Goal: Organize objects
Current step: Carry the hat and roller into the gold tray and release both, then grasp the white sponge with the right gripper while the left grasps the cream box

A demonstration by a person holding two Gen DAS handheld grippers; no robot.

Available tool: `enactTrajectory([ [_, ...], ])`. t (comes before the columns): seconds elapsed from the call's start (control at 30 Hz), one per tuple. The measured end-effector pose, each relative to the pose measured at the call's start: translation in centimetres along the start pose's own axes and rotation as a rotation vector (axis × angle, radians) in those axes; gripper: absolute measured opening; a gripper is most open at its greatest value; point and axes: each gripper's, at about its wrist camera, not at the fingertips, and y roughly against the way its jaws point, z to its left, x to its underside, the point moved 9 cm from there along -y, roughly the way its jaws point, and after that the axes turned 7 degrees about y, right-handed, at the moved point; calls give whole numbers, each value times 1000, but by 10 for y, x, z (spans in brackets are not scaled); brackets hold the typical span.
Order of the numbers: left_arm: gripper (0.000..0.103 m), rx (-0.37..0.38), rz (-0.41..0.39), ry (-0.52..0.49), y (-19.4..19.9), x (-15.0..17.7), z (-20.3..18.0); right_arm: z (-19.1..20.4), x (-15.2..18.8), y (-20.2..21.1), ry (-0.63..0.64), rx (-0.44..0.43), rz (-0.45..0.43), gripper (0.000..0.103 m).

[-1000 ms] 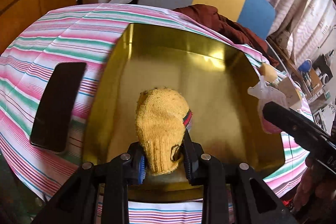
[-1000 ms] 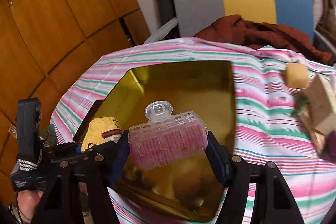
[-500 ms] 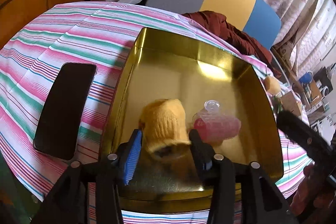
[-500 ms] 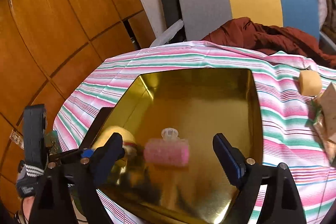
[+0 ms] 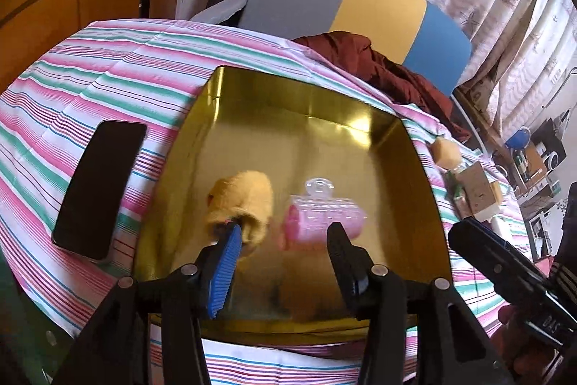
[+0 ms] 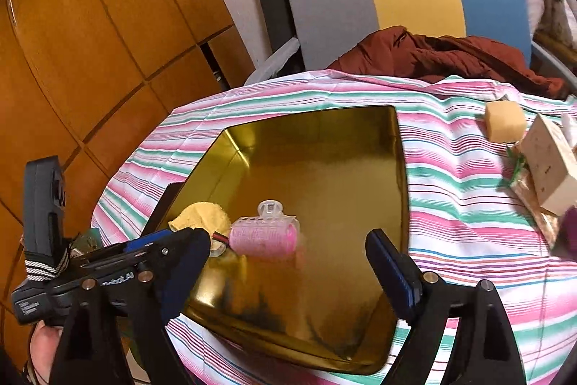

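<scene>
Striped tablecloth (image 5: pixel 151 78) carries a gold tray (image 5: pixel 414 168) at frame centre. Yellow sock (image 5: pixel 241 204) and pink hair roller (image 5: pixel 324 222) lie side by side inside it. Left gripper (image 5: pixel 285 262) and right gripper (image 6: pixel 288 262) both stand wide, holding nothing.

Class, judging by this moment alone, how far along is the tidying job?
Done: the yellow sock and pink hair roller lie in the gold tray. In hand: nothing; the left hand-held gripper and right hand-held gripper are open. Left: the phone, sponge and small box sit on the cloth.
</scene>
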Motion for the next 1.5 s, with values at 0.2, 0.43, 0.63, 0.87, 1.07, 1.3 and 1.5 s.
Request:
enactTrajectory([
  [0.2,50,29,7,-57,3,13,-34,-28,-2,27,-20,65,-66,89],
  [0.43,50,66,37,-140,-1,31,-82,-86,9,56,-103,171,-98,89],
  [0.63,50,82,67,-197,-9,45,-116,-142,29,81,-190,248,-108,91],
  [0.87,50,97,101,-265,-18,62,-154,-210,57,110,-335,319,-123,92],
  [1.07,50,99,119,-322,-23,77,-180,-264,66,135,-391,449,-158,98],
  [1.3,50,94,153,-356,-31,90,-199,-306,44,134,-325,517,-134,103],
  [1.5,50,82,158,-381,-34,93,-211,-315,49,100,-226,506,-27,103],
])
